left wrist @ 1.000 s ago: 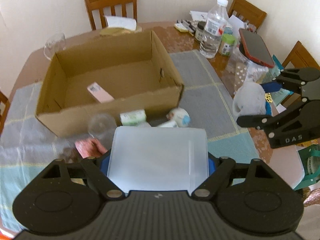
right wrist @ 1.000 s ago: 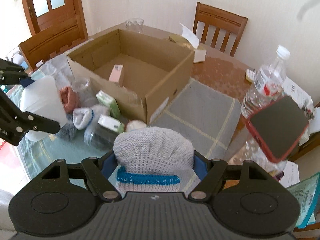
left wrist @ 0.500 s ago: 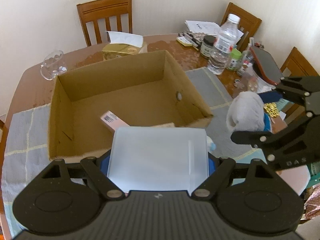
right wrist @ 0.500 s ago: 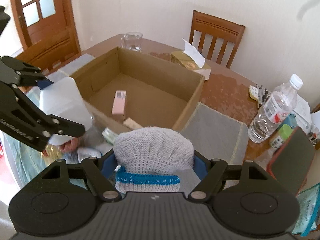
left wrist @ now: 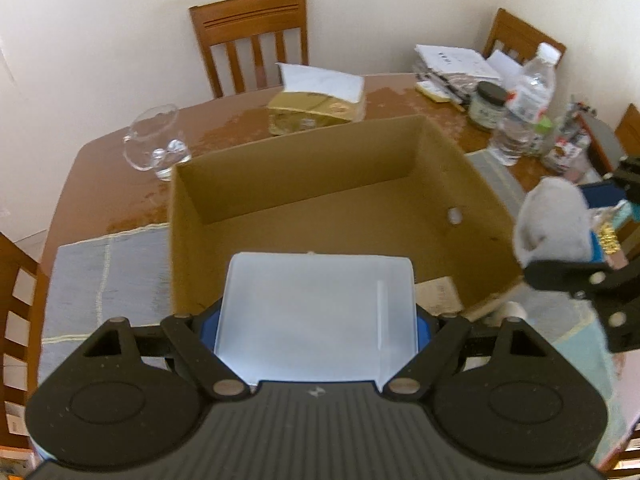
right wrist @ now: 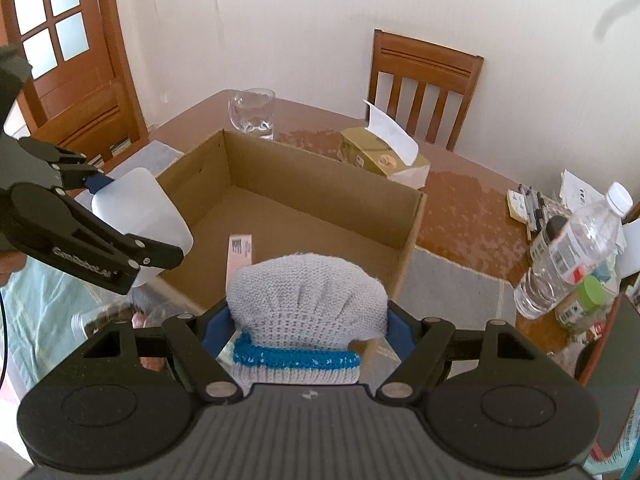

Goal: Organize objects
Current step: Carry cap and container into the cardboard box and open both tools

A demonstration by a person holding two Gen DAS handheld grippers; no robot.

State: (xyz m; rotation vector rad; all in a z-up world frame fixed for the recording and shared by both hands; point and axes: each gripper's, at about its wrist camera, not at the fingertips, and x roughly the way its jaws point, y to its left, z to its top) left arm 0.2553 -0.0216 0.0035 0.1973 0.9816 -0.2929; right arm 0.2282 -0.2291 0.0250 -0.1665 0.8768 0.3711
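An open cardboard box [left wrist: 320,184] [right wrist: 320,184] stands on the table. My left gripper [left wrist: 316,320] is shut on a translucent white plastic container [left wrist: 316,316] [right wrist: 140,212], held above the box's near wall. My right gripper [right wrist: 308,320] is shut on a grey knitted sock with a blue band [right wrist: 308,300] [left wrist: 552,224], held over the box's right corner. A pink carton [right wrist: 240,256] lies on the box floor. Several small items [right wrist: 116,316] lie on the mat beside the box, mostly hidden by the grippers.
A tissue box [left wrist: 316,108] [right wrist: 384,160] and a glass jug [left wrist: 154,144] [right wrist: 252,114] stand behind the box. A water bottle [right wrist: 576,248] [left wrist: 524,108], jars, pens and papers crowd the right. Wooden chairs [left wrist: 252,36] ring the table. A door [right wrist: 60,40] is at the left.
Both grippers have risen and moved forward over the box with their loads still held. The loose items on the mat have dropped out of the left wrist view.
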